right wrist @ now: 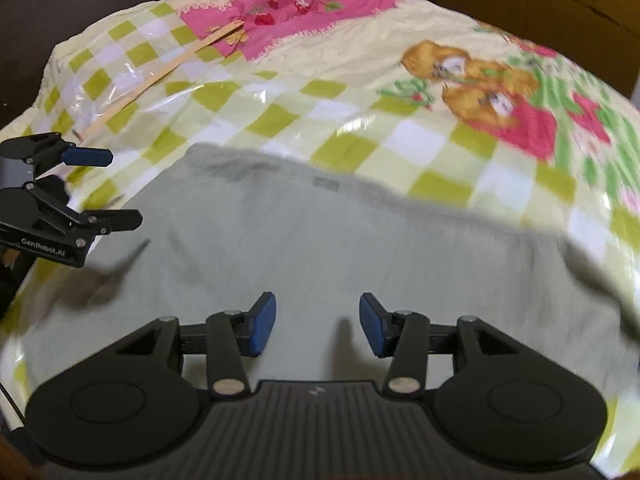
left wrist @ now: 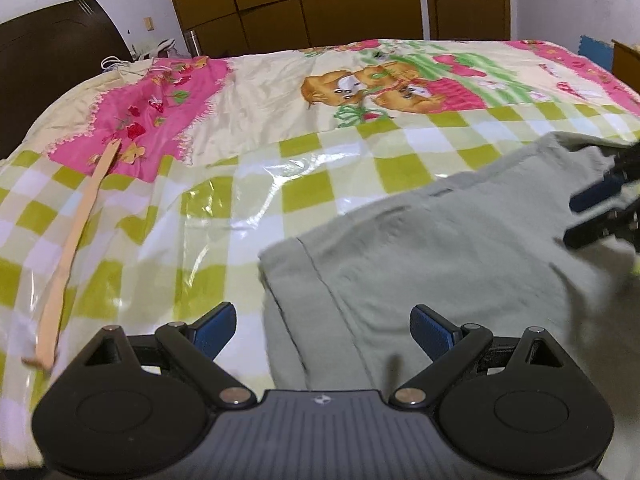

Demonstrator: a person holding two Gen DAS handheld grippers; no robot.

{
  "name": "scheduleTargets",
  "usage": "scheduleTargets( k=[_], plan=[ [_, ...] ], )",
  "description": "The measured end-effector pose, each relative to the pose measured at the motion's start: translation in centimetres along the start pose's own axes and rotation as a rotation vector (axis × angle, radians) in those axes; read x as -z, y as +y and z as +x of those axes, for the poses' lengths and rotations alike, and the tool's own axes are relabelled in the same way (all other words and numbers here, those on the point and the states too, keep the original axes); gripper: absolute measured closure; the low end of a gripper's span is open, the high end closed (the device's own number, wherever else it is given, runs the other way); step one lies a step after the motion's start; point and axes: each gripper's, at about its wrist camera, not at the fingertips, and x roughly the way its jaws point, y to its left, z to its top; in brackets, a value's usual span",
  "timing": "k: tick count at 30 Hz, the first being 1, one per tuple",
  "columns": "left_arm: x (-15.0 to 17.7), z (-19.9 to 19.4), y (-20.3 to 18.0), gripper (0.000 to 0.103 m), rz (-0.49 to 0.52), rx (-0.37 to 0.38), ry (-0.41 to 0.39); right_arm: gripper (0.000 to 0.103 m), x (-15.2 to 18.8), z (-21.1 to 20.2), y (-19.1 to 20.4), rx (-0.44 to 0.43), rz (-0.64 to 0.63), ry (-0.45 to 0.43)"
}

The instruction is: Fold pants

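Note:
Pale grey-green pants (left wrist: pixel 440 240) lie flat on the bed, with a stitched band along their left edge. My left gripper (left wrist: pixel 324 330) is open just above that edge, with nothing between its blue pads. In the right wrist view the pants (right wrist: pixel 320 232) fill the middle. My right gripper (right wrist: pixel 318 324) hovers open over the cloth and holds nothing. The left gripper (right wrist: pixel 114 188) shows at the left edge of that view, open beside the pants' corner. The right gripper (left wrist: pixel 572 222) appears blurred at the right edge of the left wrist view, over the pants.
The bed (left wrist: pixel 280 128) wears a green-checked cover with pink patches and bear prints, under shiny clear plastic. A long wooden stick (left wrist: pixel 76 236) lies on its left side (right wrist: pixel 160 76). A dark headboard (left wrist: pixel 52 60) and brown wardrobe (left wrist: pixel 300 0) stand beyond.

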Motion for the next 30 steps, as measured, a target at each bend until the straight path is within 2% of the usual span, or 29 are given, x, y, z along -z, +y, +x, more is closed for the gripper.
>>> scheduleTargets(
  k=[3, 8, 13, 15, 16, 18, 20, 21, 24, 25, 28, 30],
  plan=[
    [-1.2, 1.9, 1.1, 0.0, -0.005, -0.003, -0.003, 0.054, -2.5, 1.8, -1.2, 0.006, -0.081, -0.019],
    [-3.2, 5.5, 2.6, 0.0, -0.01, 0.042, 0.023, 0.054, -5.2, 5.0, -3.4, 0.006, -0.189, 0.021],
    [-3.8, 8.7, 3.5, 0.0, -0.025, 0.104, 0.092, 0.054, -5.6, 8.4, -4.7, -0.002, -0.242, 0.132],
    [-3.5, 9.2, 3.5, 0.001, -0.024, 0.128, 0.123, 0.054, -5.2, 8.8, -4.8, -0.009, -0.247, 0.143],
    [-3.3, 9.4, 3.3, 0.005, -0.013, 0.124, 0.13, 0.054, -5.1, 9.0, -4.8, -0.013, -0.245, 0.144],
    [-3.1, 9.4, 3.1, 0.033, -0.001, 0.127, 0.141, 0.057, -5.1, 9.2, -5.1, -0.018, -0.229, 0.152],
    [-3.2, 9.4, 3.4, 0.047, -0.024, 0.131, 0.147, 0.07, -5.4, 9.2, -5.1, -0.001, -0.229, 0.158],
    [-3.3, 9.3, 3.6, 0.052, -0.031, 0.139, 0.147, 0.072, -5.5, 9.1, -5.0, 0.01, -0.23, 0.158],
    [-3.4, 8.6, 3.7, 0.065, -0.031, 0.169, 0.118, 0.089, -5.7, 8.9, -4.9, 0.006, -0.251, 0.163],
    [-3.4, 8.4, 3.5, 0.066, -0.025, 0.172, 0.11, 0.094, -5.6, 8.9, -4.9, 0.007, -0.251, 0.164],
    [-3.6, 8.0, 3.1, 0.068, -0.005, 0.164, 0.099, 0.095, -5.6, 8.9, -5.0, 0.051, -0.255, 0.144],
    [-3.7, 7.8, 3.1, 0.068, 0.003, 0.168, 0.094, 0.089, -5.8, 8.6, -5.1, 0.061, -0.269, 0.109]
  ],
)
